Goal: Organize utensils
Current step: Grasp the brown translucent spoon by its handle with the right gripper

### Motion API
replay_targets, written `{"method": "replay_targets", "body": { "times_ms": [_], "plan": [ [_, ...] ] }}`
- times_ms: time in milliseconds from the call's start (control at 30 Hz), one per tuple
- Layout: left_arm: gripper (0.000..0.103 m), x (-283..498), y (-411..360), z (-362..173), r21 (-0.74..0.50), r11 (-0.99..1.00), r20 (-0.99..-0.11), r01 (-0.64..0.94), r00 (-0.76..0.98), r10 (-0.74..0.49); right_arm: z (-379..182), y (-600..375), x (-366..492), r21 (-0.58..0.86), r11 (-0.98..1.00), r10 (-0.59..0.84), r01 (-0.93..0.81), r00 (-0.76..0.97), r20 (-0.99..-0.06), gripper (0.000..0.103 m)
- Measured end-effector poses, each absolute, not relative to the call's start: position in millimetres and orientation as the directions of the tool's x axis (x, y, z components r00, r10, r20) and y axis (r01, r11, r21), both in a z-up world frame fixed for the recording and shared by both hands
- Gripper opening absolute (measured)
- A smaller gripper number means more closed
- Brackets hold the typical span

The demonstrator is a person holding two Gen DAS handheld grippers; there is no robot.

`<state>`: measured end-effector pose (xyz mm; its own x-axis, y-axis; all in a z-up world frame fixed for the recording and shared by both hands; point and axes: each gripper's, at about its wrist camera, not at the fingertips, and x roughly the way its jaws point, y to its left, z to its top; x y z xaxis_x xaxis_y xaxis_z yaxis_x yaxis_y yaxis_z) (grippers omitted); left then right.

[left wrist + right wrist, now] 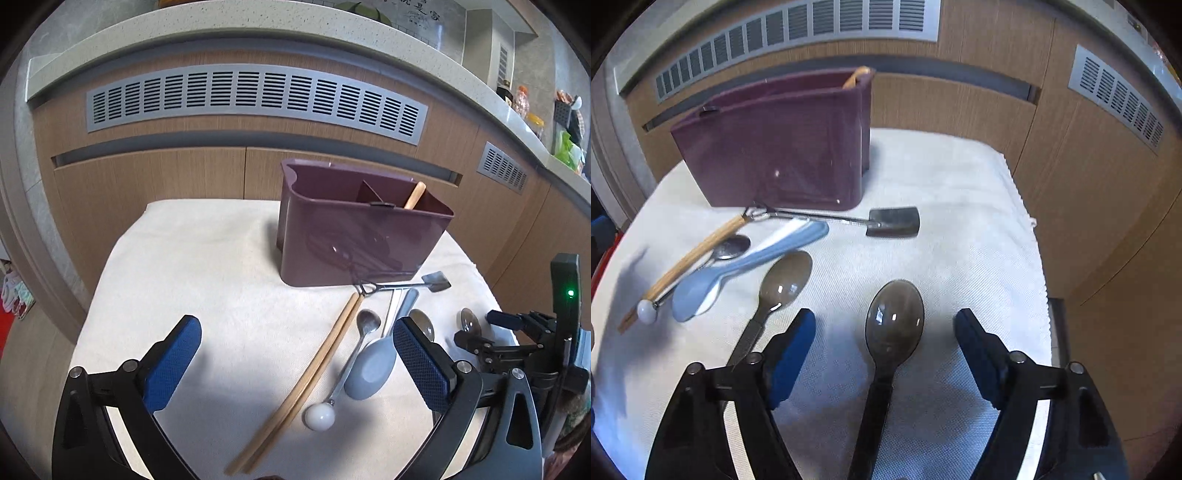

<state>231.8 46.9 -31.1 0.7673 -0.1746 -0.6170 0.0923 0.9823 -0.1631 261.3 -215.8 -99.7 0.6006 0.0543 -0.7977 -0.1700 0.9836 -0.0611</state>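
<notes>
Nearest the lens in the right wrist view, a dark translucent plastic spoon (892,325) lies on the white textured cloth (960,206) near its right edge, its handle running back under the camera and its bowl pointing away toward the far edge. The right gripper (884,339) stands part-open astride it, one blue-padded finger on each side, neither pad touching — nothing is held. The spoon's long axis runs along the gripper's pointing line, so the jaws would close across the neck, which looks to me like the right setup for a pick. A second dark spoon (783,280) lies just left of the left finger, angled the same way. The left gripper (295,365) is wide open and empty over the cloth's near-left part, with a pair of wooden chopsticks (306,376), a metal spoon with a white ball end (347,369) and a pale blue ceramic spoon (373,365) between its fingers, untouched. A small metal shovel-shaped scoop (892,221) lies crosswise before the maroon plastic utensil caddy (354,236), which stands toward the far edge and already holds one wooden handle (414,195). The right hand is plainly nearer the dark spoon — the caddy lies ahead and to its left.
</notes>
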Motion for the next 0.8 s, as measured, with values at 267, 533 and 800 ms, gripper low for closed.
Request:
{"method": "replay_targets", "body": {
  "times_ms": [267,533,800],
  "plan": [
    [0.103,231,25,-40,-0.115,0.974,-0.635,0.194,0.740,-0.222,-100,-220,257,-0.017,0.983,0.094,-0.181,0.588,-0.804,0.031],
    [0.103,227,-25,-48,-0.064,0.940,-0.675,0.336,0.679,-0.289,-93,-252,227,0.075,0.985,0.158,-0.155,0.635,-0.756,0.031],
    [0.100,244,-74,-50,-0.086,0.925,-0.732,0.371,0.606,-0.311,-89,-278,206,0.130,0.985,0.170,-0.110,0.677,-0.716,0.031]
  ]
}}
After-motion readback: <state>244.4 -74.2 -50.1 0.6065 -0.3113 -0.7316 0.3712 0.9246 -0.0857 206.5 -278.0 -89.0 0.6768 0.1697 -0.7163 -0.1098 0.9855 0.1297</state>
